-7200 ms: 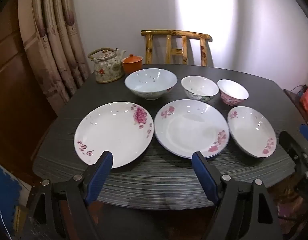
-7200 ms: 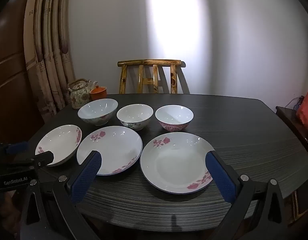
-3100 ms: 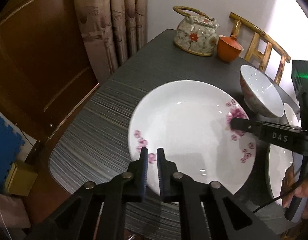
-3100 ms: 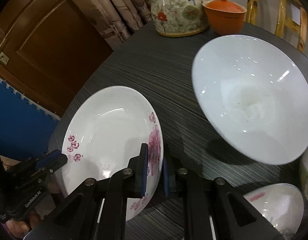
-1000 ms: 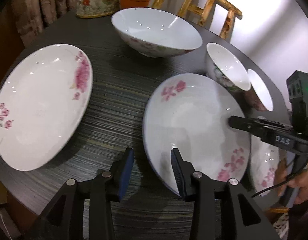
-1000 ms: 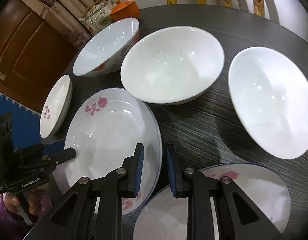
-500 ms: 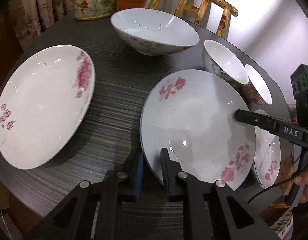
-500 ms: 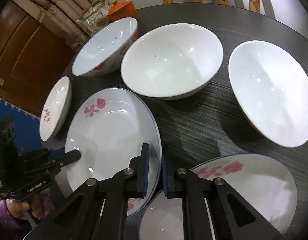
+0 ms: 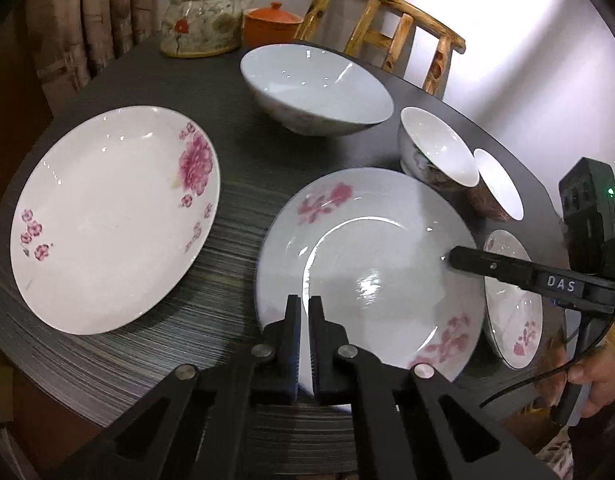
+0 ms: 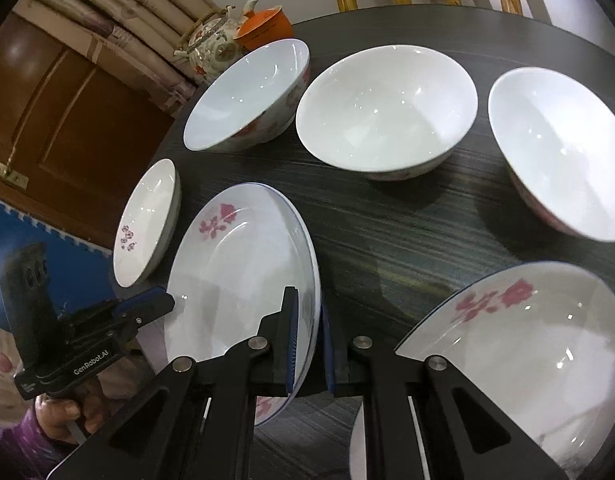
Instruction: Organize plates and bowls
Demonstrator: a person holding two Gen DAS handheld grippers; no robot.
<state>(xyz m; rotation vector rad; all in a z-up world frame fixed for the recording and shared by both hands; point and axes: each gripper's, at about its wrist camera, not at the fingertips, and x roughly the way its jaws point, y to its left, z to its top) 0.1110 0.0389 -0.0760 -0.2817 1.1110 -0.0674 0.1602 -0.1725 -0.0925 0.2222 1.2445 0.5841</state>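
Note:
The middle plate [image 9: 371,272], white with pink flowers and a thin blue rim, is held at two sides. My left gripper [image 9: 304,320] has its jaws closing onto the plate's near-left rim, and the pads press on it. My right gripper [image 10: 307,320] is shut on the opposite rim, and its tip [image 9: 451,258] shows over the plate in the left wrist view. The same plate [image 10: 235,280] sits tilted, a little off the table. The large flowered plate [image 9: 111,216] lies to its left, the small plate [image 9: 511,308] to its right. Behind stand the large bowl [image 9: 315,88], medium bowl [image 9: 439,156] and small bowl [image 9: 499,188].
On the far left of the dark wooden table [image 9: 235,152] stand a teapot [image 9: 203,16] and an orange lidded cup [image 9: 273,24]. A wooden chair [image 9: 387,28] stands behind the table. A person's hand [image 10: 63,416] holds the left gripper. Curtains and a door are at the left.
My left gripper closed from open onto the middle plate's rim. The right one tightened on the other side. The plate has tipped and risen slightly.

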